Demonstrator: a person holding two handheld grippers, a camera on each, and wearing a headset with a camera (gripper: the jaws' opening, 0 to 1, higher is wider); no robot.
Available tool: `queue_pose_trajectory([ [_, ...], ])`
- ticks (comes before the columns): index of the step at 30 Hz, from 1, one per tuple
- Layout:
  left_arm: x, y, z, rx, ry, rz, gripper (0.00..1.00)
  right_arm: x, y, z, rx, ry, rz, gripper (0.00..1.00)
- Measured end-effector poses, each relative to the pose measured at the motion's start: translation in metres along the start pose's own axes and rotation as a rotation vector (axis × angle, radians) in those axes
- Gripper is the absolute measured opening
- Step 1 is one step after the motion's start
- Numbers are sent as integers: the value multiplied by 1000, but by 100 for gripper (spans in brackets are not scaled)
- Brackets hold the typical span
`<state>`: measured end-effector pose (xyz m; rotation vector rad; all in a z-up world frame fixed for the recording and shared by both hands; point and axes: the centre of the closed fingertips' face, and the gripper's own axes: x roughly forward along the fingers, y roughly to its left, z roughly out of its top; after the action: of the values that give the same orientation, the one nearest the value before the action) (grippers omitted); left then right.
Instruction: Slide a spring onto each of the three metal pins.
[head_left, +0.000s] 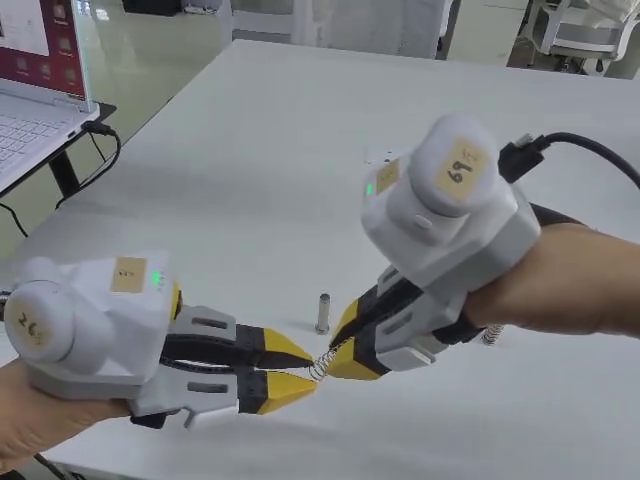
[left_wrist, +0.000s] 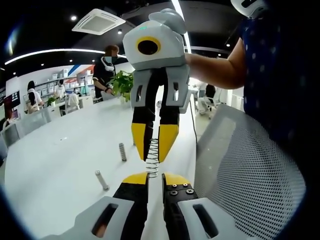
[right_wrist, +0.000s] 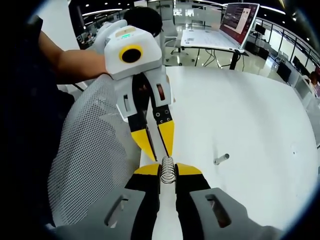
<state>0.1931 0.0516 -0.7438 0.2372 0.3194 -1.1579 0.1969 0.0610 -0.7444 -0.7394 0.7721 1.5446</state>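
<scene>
A small steel spring (head_left: 322, 364) spans the gap between the two grippers' yellow tips, low over the white table. My right gripper (right_wrist: 167, 169) is shut on the spring (right_wrist: 167, 171), seen end-on between its jaws. My left gripper (left_wrist: 155, 176) is shut on a thin metal pin (right_wrist: 156, 145) that runs into the spring (left_wrist: 153, 157). The right gripper (left_wrist: 155, 145) faces the left one (right_wrist: 158, 144) tip to tip. One bare pin (head_left: 323, 312) stands upright just beyond the tips. Two pins (left_wrist: 122, 151) (left_wrist: 102, 180) show on the table in the left gripper view.
Another spring (head_left: 490, 336) lies on the white table (head_left: 300, 150) behind the right gripper. A laptop (head_left: 30, 90) sits on a side stand at far left. A mesh chair back (left_wrist: 250, 170) is near the table's edge. People stand in the office behind.
</scene>
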Motion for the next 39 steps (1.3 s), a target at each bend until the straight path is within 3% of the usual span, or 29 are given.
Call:
queue_pose_trajectory([
  [7, 0, 1, -4, -7, 3, -1, 3, 2, 0, 0, -22, 25, 1, 8],
  [17, -4, 6, -7, -29, 1, 23, 11, -2, -13, -2, -49, 76, -23, 8],
  [39, -15, 29, -26, -114, 15, 137, 48, -18, -47, -1, -73, 139, -105, 8],
])
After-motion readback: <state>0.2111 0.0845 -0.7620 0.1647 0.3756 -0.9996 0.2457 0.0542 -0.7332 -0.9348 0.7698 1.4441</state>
